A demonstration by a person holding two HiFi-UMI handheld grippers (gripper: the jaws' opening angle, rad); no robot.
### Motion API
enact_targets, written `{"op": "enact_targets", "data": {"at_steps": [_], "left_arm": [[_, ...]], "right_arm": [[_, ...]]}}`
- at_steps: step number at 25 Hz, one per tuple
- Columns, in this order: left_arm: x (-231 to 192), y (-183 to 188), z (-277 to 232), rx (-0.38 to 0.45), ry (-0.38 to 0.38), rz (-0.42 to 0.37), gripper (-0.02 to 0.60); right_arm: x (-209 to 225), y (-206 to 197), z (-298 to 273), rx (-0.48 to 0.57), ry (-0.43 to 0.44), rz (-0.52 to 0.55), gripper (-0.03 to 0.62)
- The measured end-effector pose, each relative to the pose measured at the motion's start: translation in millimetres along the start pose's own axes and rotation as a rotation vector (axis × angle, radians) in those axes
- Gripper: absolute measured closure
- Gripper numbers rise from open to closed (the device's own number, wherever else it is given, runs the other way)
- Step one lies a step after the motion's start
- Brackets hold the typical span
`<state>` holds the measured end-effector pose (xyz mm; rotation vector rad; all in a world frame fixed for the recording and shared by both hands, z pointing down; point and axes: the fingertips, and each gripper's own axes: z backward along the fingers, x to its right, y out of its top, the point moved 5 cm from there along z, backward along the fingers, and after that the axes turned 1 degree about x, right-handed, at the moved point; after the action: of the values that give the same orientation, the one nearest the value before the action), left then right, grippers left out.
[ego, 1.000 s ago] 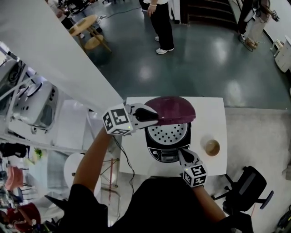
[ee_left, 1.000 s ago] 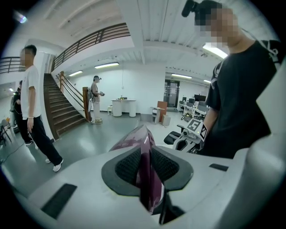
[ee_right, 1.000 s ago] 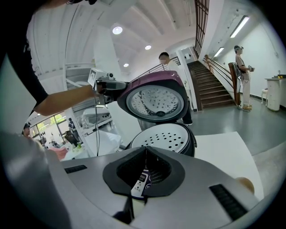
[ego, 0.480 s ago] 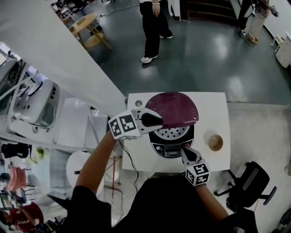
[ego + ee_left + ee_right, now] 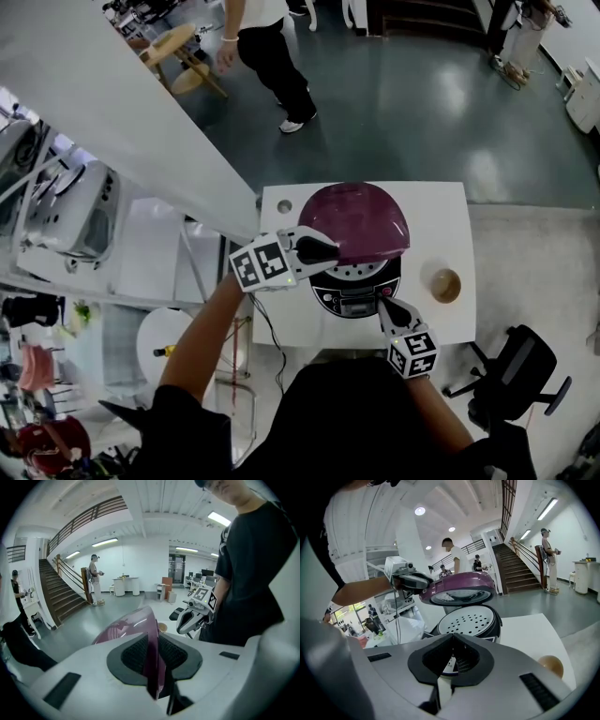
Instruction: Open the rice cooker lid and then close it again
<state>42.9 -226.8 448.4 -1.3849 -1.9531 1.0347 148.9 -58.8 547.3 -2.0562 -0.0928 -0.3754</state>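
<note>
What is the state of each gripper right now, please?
Left gripper: closed on the rim of the purple lid.
Right gripper: closed, holding nothing.

Straight ahead of the right claw [image 5: 385, 303]: blocked by the cooker [image 5: 352, 298] front, just beside the closed tips. Off to that claw's right: bare surface [image 5: 439, 220], free apart from a small brown bowl [image 5: 444, 284]. Above the pot: roofed by the tilted lid [image 5: 361, 220], pinched at its edge by the left claw [image 5: 326, 250], leaving only a wedge-shaped gap. On the left claw's wrist side: surface edge, then a white wall [image 5: 112, 103] near.
</note>
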Motion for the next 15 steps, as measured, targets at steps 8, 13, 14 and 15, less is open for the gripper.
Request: {"op": "enact_targets", "data": {"at_steps": [8, 13, 14, 15], "left_arm": [[14, -12, -12, -0.051, 0.008, -0.024, 0.514], [19, -18, -17, -0.064, 0.006, -0.01, 0.514], [20, -19, -19, -0.066, 0.006, -0.008, 0.514], [21, -20, -20, -0.067, 0.005, -0.006, 0.514]], "right_arm": [[-1, -9, 3, -0.021, -0.003, -0.001, 0.594], [-1, -10, 4, -0.028, 0.001, 0.002, 0.594], [-1, -11, 4, -0.03, 0.0, 0.002, 0.594], [-1, -12, 5, -0.032, -0.001, 0.001, 0.594]]}}
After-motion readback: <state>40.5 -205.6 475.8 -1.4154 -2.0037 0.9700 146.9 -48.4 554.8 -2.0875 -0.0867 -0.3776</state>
